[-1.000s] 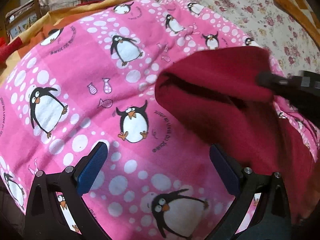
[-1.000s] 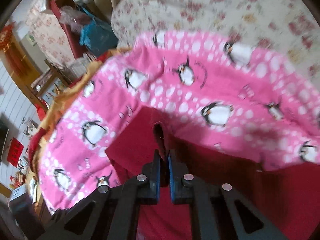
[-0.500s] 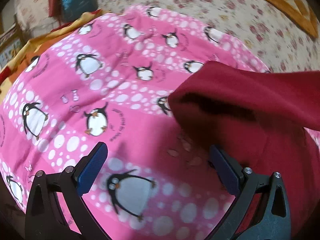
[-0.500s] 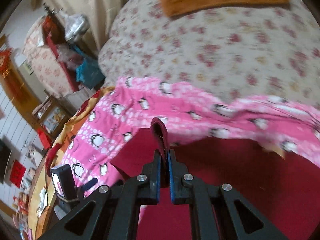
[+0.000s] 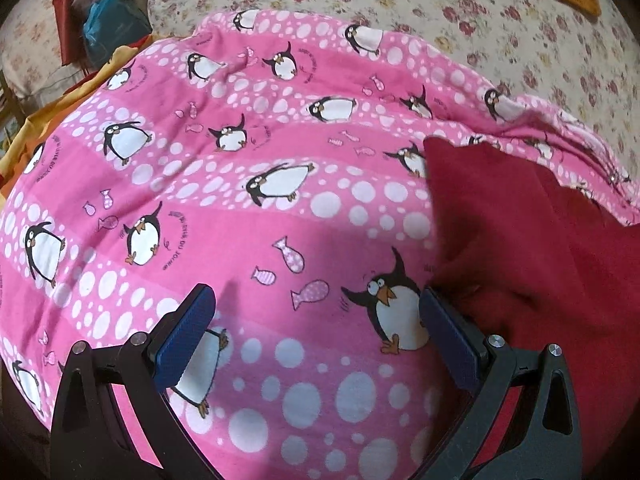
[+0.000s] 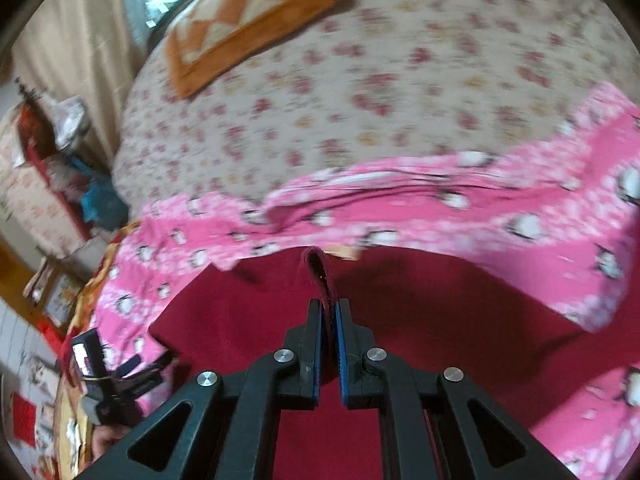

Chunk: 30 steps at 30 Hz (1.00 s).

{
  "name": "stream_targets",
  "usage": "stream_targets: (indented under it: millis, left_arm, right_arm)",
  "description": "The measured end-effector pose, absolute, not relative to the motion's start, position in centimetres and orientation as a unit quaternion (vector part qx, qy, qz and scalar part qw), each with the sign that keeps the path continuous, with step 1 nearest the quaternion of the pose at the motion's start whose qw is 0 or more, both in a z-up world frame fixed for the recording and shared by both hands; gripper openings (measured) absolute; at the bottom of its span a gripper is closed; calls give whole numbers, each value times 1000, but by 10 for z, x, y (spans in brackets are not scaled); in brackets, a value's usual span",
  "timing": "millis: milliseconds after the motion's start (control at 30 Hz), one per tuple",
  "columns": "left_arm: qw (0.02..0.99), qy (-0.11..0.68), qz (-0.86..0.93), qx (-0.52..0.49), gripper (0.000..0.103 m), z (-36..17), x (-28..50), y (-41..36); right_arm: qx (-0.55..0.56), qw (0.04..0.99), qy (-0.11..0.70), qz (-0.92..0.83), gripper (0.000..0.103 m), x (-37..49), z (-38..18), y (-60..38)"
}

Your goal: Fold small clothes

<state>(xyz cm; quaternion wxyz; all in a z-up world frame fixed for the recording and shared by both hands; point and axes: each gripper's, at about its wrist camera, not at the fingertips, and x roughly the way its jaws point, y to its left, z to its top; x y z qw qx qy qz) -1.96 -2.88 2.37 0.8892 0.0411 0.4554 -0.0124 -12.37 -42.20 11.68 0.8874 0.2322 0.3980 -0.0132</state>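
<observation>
A dark red garment [image 5: 532, 240] lies on a pink penguin blanket [image 5: 248, 200] on the bed. My left gripper [image 5: 316, 332] is open and empty, low over the blanket, with its right finger beside the garment's left edge. My right gripper [image 6: 329, 316] is shut on a fold of the red garment [image 6: 400, 312], holding that edge up over the rest of the cloth. The left gripper also shows at the lower left of the right wrist view [image 6: 136, 364].
The floral bedsheet [image 6: 360, 92] spreads beyond the pink blanket [image 6: 500, 236]. An orange checked pillow [image 6: 248, 12] lies at the far side. Bags and cluttered furniture [image 5: 100, 12] stand past the bed's left end. A yellow-orange cloth [image 5: 52, 100] lies at the blanket's left edge.
My right gripper has carried the garment's edge up and away across the cloth. In the left wrist view the raised red fold has dropped flat and the left gripper has drawn back.
</observation>
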Motion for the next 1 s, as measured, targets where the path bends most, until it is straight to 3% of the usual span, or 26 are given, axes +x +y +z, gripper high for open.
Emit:
stream_targets:
  millis: [333, 400, 467, 500, 667, 767, 867, 1000]
  left_arm:
    - [885, 465, -5, 28, 102, 20, -15, -23]
    - [885, 464, 4, 23, 102, 20, -13, -20]
    - [883, 469, 10, 14, 102, 18, -9, -16]
    - [881, 472, 11, 11, 102, 16, -8, -15]
    - [879, 477, 12, 5, 102, 16, -4, -11]
    - [878, 478, 16, -5, 102, 20, -1, -1]
    - [886, 462, 35, -17, 102, 30, -1, 15]
    - [891, 449, 45, -56, 102, 38, 1, 30]
  right_arm:
    - [239, 861, 437, -106, 7, -134, 85, -463]
    - [239, 869, 427, -71, 20, -123, 94, -446]
    - [220, 875, 429, -36, 68, -103, 100, -418]
    - [216, 879, 425, -13, 73, -90, 102, -401]
    - [182, 867, 457, 79, 72, -23, 91, -318]
    - [120, 863, 477, 118, 60, 9, 82, -256]
    - [64, 862, 483, 143, 56, 27, 69, -208]
    - [40, 838, 528, 129, 57, 47, 22, -182]
